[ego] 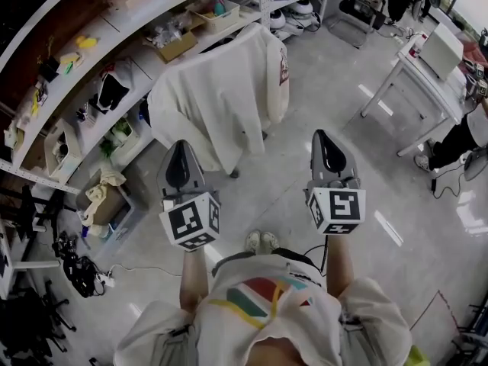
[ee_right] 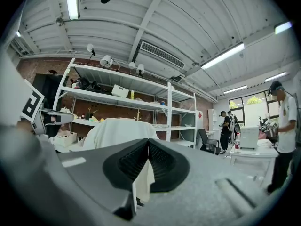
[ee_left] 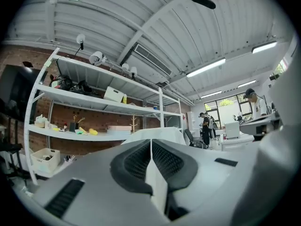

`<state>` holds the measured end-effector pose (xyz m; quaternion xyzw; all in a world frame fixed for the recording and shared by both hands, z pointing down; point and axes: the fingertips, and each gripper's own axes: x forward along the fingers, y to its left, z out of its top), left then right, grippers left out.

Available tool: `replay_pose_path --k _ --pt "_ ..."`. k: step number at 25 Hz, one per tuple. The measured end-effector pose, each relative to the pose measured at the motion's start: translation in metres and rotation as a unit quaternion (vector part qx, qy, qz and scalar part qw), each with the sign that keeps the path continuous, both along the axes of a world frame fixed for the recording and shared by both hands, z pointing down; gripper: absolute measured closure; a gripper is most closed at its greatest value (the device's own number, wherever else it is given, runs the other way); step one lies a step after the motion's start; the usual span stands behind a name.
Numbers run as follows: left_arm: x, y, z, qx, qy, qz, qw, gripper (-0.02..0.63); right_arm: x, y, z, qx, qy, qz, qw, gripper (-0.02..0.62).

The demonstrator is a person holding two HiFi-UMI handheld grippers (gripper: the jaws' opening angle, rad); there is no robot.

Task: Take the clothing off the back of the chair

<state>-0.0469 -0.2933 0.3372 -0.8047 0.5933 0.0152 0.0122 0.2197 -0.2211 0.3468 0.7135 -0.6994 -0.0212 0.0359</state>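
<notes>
A white garment (ego: 217,94) hangs over the back of a chair in front of the shelving and hides most of the chair. My left gripper (ego: 181,145) is held level, just short of the garment's lower left edge. Its jaws are shut with nothing between them. My right gripper (ego: 321,134) is off to the right of the chair over bare floor, also shut and empty. The garment (ee_left: 157,134) rises just beyond the closed left gripper (ee_left: 151,144) in the left gripper view. In the right gripper view the garment (ee_right: 117,132) sits left of the closed right gripper (ee_right: 148,144).
Long white shelving (ego: 84,90) with boxes and clutter runs behind and left of the chair. A cardboard box with cloth (ego: 103,197) and cables (ego: 76,269) lie on the floor at left. A white table (ego: 427,75), a person (ego: 457,139) and an office chair (ego: 358,6) are at right.
</notes>
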Motion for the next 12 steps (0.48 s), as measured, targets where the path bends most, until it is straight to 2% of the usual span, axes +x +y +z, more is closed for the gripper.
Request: replay_pose_path --k 3,5,6,8,10,12 --pt "0.009 -0.006 -0.002 -0.002 -0.013 0.013 0.9998 0.586 0.006 -0.011 -0.008 -0.001 0.014 -0.004 1.000 0.590" --pt "0.013 -0.016 -0.007 -0.002 -0.010 0.025 0.9996 0.586 0.005 -0.023 -0.019 0.006 0.019 -0.026 0.999 0.590" --pt "0.016 -0.022 -0.013 0.001 -0.009 0.033 0.9994 0.578 0.003 -0.031 -0.024 0.009 0.018 -0.046 0.999 0.558" --pt "0.021 -0.037 -0.026 0.011 -0.009 0.047 0.9988 0.448 0.004 -0.054 -0.037 0.013 0.014 -0.080 0.997 0.349" --pt "0.020 -0.056 -0.039 0.021 -0.015 0.044 0.9987 0.386 0.014 -0.083 -0.053 0.022 0.020 -0.084 0.996 0.332" --pt "0.019 -0.078 -0.048 0.022 -0.018 0.035 0.9990 0.369 0.027 -0.115 -0.066 0.028 0.031 -0.074 0.996 0.324"
